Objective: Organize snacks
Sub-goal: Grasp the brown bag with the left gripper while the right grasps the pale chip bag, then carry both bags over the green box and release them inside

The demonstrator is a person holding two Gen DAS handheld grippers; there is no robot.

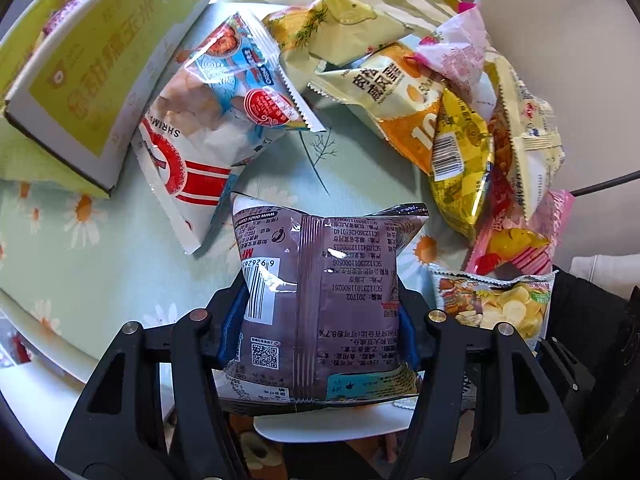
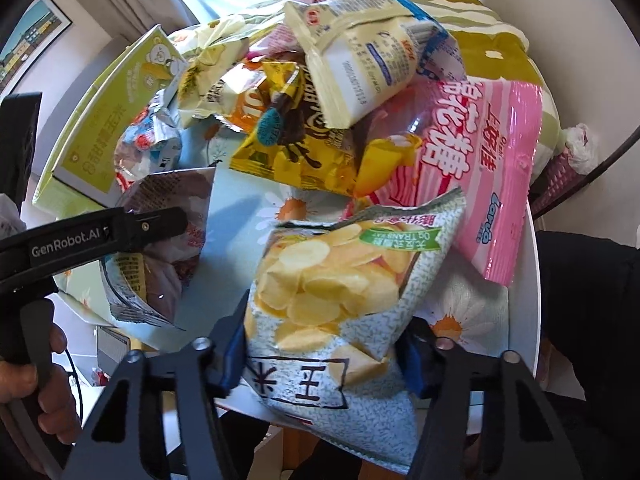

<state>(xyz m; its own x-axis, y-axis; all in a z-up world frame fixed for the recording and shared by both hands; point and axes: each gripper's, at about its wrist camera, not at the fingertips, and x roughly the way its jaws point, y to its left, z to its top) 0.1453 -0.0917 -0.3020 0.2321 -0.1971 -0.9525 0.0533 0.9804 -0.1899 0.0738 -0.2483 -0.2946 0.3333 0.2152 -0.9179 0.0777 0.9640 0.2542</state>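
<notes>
My left gripper (image 1: 320, 332) is shut on a purple-brown snack bag (image 1: 320, 280), back side up, held just above the table's near edge. That bag also shows in the right wrist view (image 2: 168, 240), with the left gripper (image 2: 160, 222) on it. My right gripper (image 2: 320, 356) is shut on a potato chip bag (image 2: 332, 292) with a speckled grey-green print; it also shows in the left wrist view (image 1: 496, 304). A yellow-green cardboard box (image 1: 92, 80) stands at the far left; it also shows in the right wrist view (image 2: 116, 120).
A pile of snack bags lies on the round table with a daisy cloth (image 1: 80, 240): a shrimp chips bag (image 1: 188, 168), a blue noodle pack (image 1: 248, 76), a yellow bag (image 1: 460, 164), a pink marshmallow bag (image 2: 480, 168) and a pale cracker pack (image 2: 360, 60).
</notes>
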